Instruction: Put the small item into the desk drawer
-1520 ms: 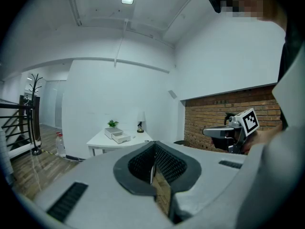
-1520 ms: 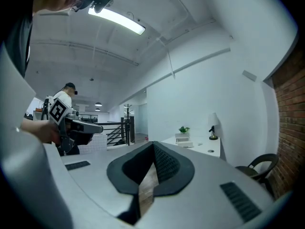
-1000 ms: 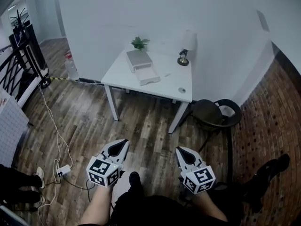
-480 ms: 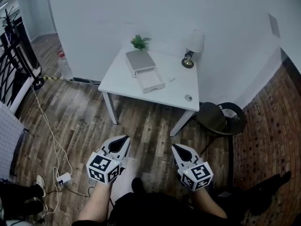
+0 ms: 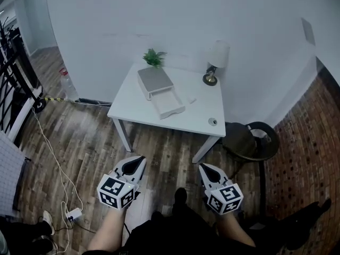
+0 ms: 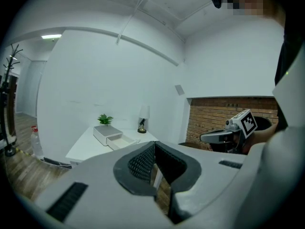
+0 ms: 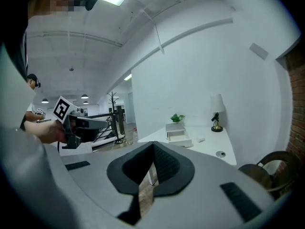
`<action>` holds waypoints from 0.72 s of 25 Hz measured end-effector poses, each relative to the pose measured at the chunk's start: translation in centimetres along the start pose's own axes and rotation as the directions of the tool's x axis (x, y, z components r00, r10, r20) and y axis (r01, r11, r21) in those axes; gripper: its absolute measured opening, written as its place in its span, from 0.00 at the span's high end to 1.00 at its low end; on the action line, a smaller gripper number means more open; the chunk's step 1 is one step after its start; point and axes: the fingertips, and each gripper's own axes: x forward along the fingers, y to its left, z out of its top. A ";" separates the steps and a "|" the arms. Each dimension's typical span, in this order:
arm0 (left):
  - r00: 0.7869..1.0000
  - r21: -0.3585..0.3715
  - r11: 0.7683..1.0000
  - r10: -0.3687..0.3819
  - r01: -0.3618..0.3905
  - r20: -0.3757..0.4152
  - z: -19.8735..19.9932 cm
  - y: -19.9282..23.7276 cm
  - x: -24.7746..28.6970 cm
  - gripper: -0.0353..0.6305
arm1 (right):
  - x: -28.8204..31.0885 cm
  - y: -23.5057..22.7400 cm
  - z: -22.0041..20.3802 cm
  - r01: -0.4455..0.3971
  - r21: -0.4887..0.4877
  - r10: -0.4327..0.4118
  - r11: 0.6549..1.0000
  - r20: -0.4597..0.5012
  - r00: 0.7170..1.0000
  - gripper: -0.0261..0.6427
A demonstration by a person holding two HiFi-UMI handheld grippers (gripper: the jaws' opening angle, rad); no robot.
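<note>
A white desk (image 5: 199,122) stands against the far wall. On it sits a grey-topped drawer unit (image 5: 153,80) with its drawer (image 5: 168,104) pulled open toward me. A small white item (image 5: 192,100) lies on the desk right of the drawer; it also shows as a small white item (image 7: 201,140) in the right gripper view. My left gripper (image 5: 136,162) and right gripper (image 5: 205,169) are held side by side over the wooden floor, well short of the desk. Both point at the desk with jaws closed together and nothing between them.
A lamp (image 5: 216,58) and a potted plant (image 5: 154,57) stand at the desk's back edge. A round grommet (image 5: 212,122) sits near its right front corner. A dark round chair (image 5: 249,141) stands right of the desk. Cables and a power strip (image 5: 73,214) lie at left.
The view and both grippers have moved forward across the floor toward the desk, which now looks slightly nearer. Both grippers stay shut and empty.
</note>
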 end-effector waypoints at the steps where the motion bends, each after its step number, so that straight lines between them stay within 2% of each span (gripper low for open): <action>1: 1.000 0.005 1.000 -0.003 0.003 -0.006 0.1 0.3 0.7 0.93 | 0.7 -0.7 0.0 0.002 0.010 -0.002 1.000 0.001 1.000 0.97; 7: 0.998 -0.008 0.999 0.031 -0.031 -0.048 0.4 3.3 6.4 0.93 | 5.9 -4.8 0.4 -0.043 0.045 0.043 0.998 -0.001 0.999 0.97; 18: 0.991 -0.015 1.000 0.024 -0.026 -0.129 2.5 5.8 20.1 0.93 | 15.3 -15.3 4.1 -0.131 0.064 0.130 0.989 0.008 0.991 0.97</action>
